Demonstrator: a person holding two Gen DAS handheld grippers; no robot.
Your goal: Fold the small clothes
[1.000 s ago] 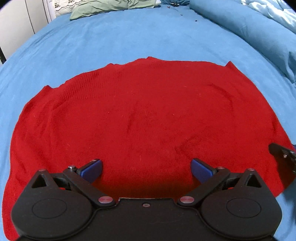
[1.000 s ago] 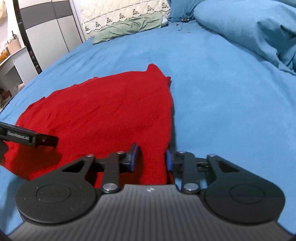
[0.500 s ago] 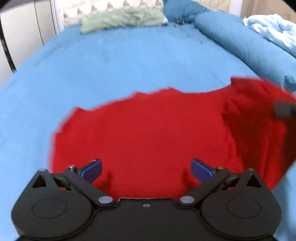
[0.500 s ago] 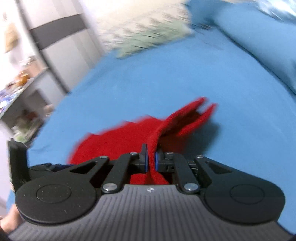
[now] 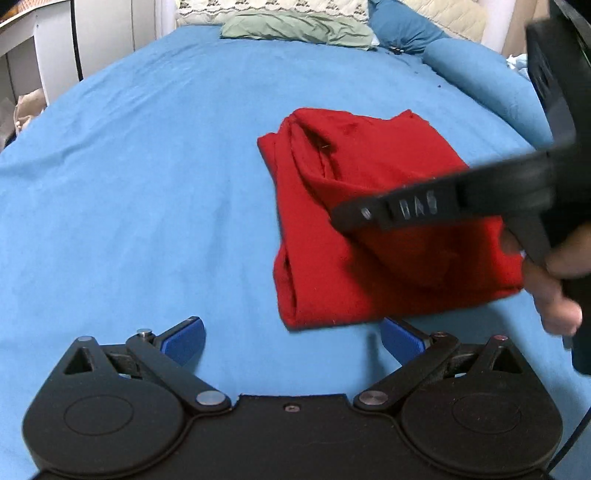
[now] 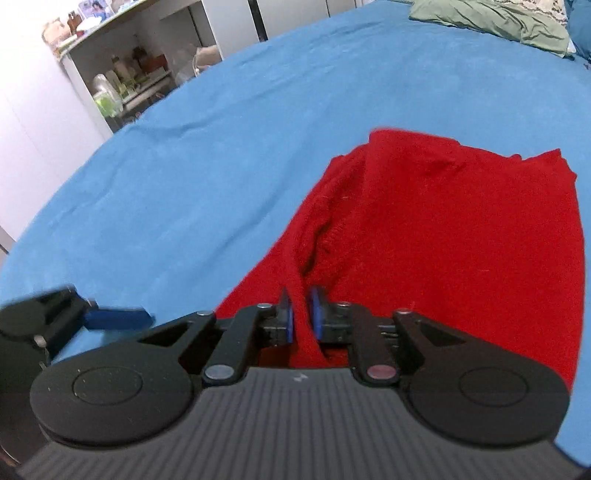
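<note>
Two claws are in view over the blue bed [image 5: 129, 166]. The red garment [image 5: 369, 229], doubled over on itself, lies on the sheet right of centre. A raised fold of it is pinched by the right claw [image 6: 300, 317], apparently so the layer can be laid across. The left claw [image 5: 291, 338] is spread wide and empty at the garment's near edge, probably in readiness. A green pillow [image 5: 295, 29] lies far off; shelves [image 6: 129, 85] stand at the left. Nothing blocks the fold.
</note>
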